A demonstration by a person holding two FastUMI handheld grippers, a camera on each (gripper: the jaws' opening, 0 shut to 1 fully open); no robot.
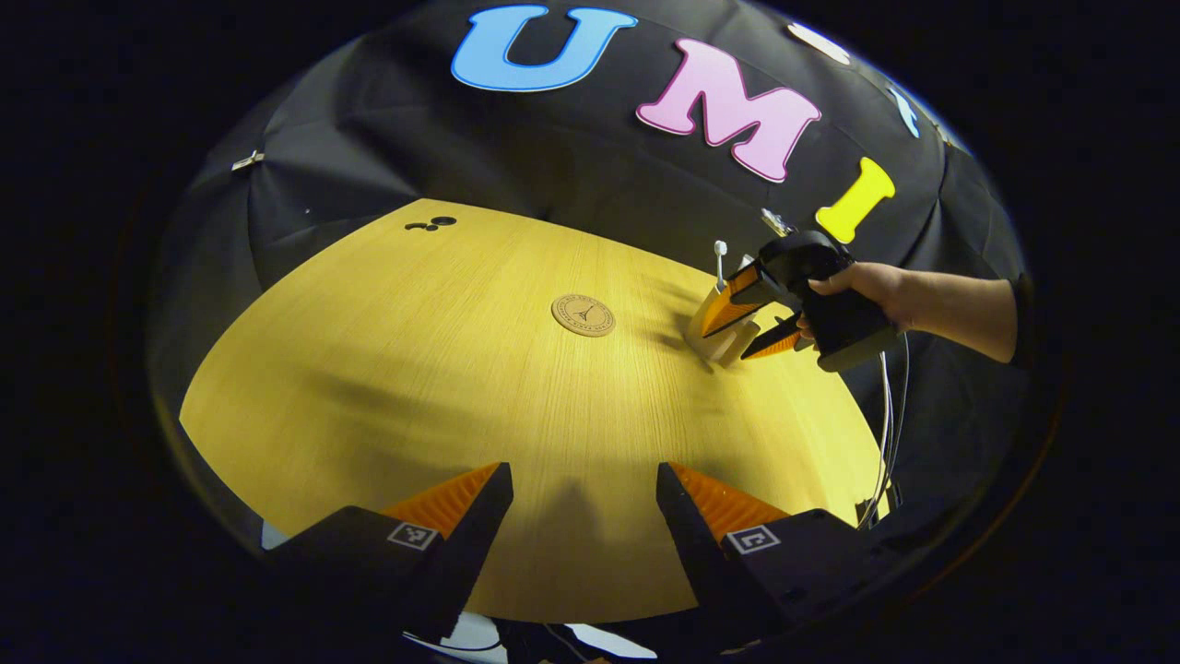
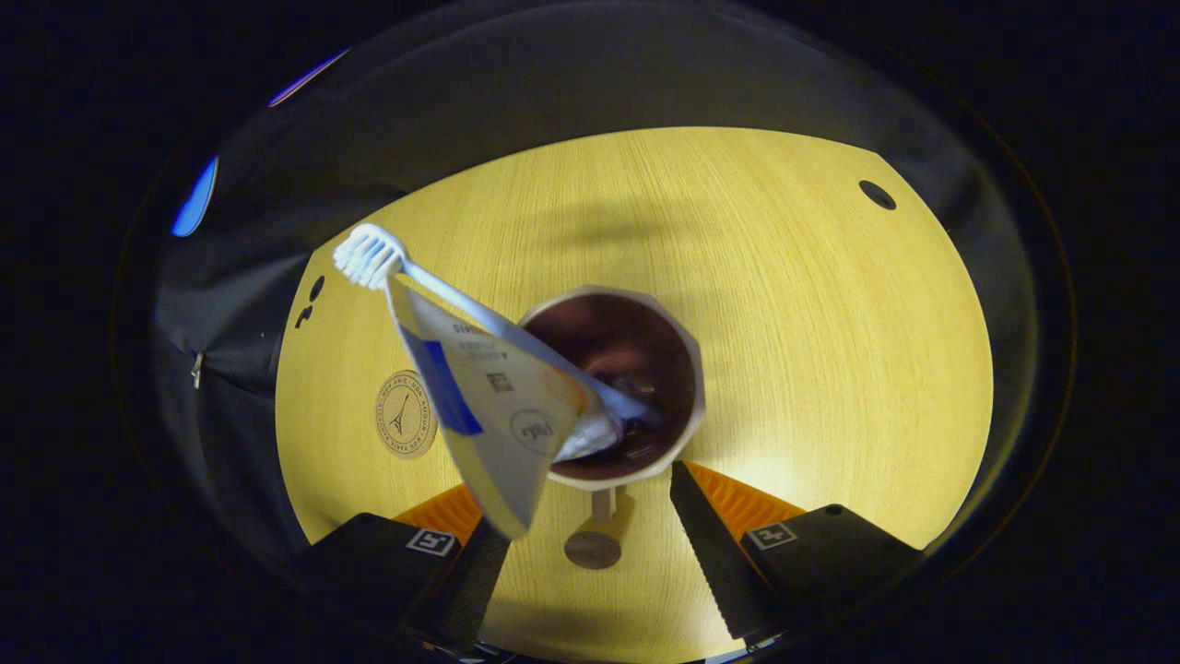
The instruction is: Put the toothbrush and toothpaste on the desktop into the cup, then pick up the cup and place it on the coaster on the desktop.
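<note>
Hidden/unclear: in the left gripper view the cup (image 1: 722, 325) is partly covered by the right hand-held gripper (image 1: 749, 323); whether its fingers touch the cup wall cannot be told. In the right gripper view the cup's lower body is cut off behind its own rim; the paste (image 2: 493, 410) tube covers part of the left finger.

Left hand-held gripper (image 1: 583, 503): jaws wide apart, nothing between them, hovering over bare tabletop (image 1: 461, 387) at the near edge.

Coaster (image 1: 583, 314): round, flat on the tabletop, left of the cup and apart from it; in the right gripper view it lies at left (image 2: 406, 414).

Brush (image 2: 433, 286): stands in the cup, head up and leaning out over the rim; head tip shows above the cup (image 1: 720, 249).

Paste: in the cup, tail end leaning out over the rim beside the brush.

Cup (image 2: 636, 383): upright on the tabletop, between the right hand-held gripper's (image 2: 590, 526) fingers.

Right hand-held gripper: jaws open, one either side of the cup; grip not confirmed.

Hand (image 1: 862, 286): wraps the right gripper's body, forearm reaching in from the right.

Surface/room: yellow wood-grain tabletop, black cloth wall behind.
</note>
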